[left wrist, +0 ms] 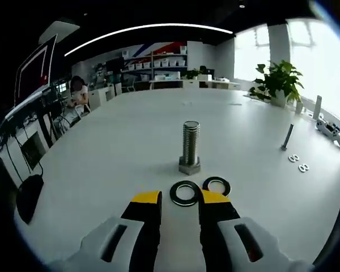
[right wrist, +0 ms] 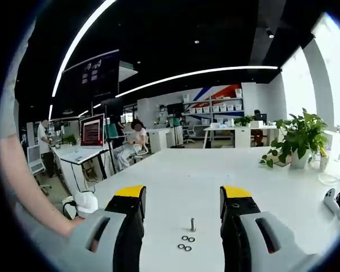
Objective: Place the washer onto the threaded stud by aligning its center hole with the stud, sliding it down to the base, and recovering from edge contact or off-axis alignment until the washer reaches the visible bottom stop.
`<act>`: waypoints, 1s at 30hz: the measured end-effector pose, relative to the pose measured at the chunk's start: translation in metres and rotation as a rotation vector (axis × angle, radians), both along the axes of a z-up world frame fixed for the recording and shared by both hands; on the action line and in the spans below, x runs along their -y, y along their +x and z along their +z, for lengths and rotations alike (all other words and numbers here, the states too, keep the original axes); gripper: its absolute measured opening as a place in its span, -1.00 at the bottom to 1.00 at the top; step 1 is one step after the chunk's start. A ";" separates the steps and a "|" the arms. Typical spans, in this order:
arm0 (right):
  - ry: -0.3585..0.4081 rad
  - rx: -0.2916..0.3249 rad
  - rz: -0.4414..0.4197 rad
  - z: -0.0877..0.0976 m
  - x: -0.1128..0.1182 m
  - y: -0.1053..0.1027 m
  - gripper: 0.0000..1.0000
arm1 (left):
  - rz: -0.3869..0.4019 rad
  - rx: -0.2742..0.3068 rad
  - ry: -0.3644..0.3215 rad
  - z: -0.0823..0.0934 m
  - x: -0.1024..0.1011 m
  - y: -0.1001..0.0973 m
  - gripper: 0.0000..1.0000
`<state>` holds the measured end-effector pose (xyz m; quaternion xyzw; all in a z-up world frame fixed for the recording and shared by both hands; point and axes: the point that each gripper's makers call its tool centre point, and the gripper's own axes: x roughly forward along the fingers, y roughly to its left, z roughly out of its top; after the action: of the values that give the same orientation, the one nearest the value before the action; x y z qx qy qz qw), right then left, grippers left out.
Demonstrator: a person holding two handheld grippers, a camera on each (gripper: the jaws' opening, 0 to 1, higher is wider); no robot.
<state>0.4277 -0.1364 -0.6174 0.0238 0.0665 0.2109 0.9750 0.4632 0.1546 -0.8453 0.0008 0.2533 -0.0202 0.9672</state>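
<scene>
A large threaded stud (left wrist: 190, 145) stands upright on its hex head on the white table (left wrist: 113, 164). Two dark washers lie flat just in front of it: one (left wrist: 184, 193) at my left gripper's tips, the other (left wrist: 216, 185) to its right. My left gripper (left wrist: 181, 199) is open, its yellow-tipped jaws low over the table with nothing held. My right gripper (right wrist: 183, 195) is open and raised. Between its jaws, farther off, a small thin stud (right wrist: 192, 225) stands with several small washers (right wrist: 186, 243) beside it.
The thin stud (left wrist: 287, 136) and small washers (left wrist: 297, 163) sit at the right of the left gripper view. A white game controller (left wrist: 330, 129) and a potted plant (left wrist: 277, 82) stand near the window side. A person's arm (right wrist: 22, 187) is at the left of the right gripper view.
</scene>
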 end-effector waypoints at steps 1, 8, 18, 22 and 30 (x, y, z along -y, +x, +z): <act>0.001 0.000 -0.001 0.000 0.000 0.000 0.10 | -0.003 -0.003 0.000 -0.001 0.001 0.000 -0.52; -0.001 -0.001 -0.006 0.000 0.001 0.000 0.10 | -0.012 -0.005 0.002 -0.003 0.003 0.003 -0.52; -0.005 -0.005 -0.012 -0.002 0.003 0.000 0.10 | -0.003 0.018 0.005 -0.005 0.000 0.007 -0.52; -0.008 -0.003 -0.008 -0.002 0.002 0.000 0.10 | 0.002 0.035 0.008 -0.005 0.000 0.007 -0.51; -0.005 -0.011 -0.013 -0.003 0.004 0.000 0.10 | 0.012 0.058 0.007 -0.006 0.001 0.011 -0.51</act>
<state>0.4276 -0.1399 -0.6206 0.0228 0.0721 0.2044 0.9760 0.4737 0.1532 -0.8509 0.0030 0.2252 -0.0133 0.9742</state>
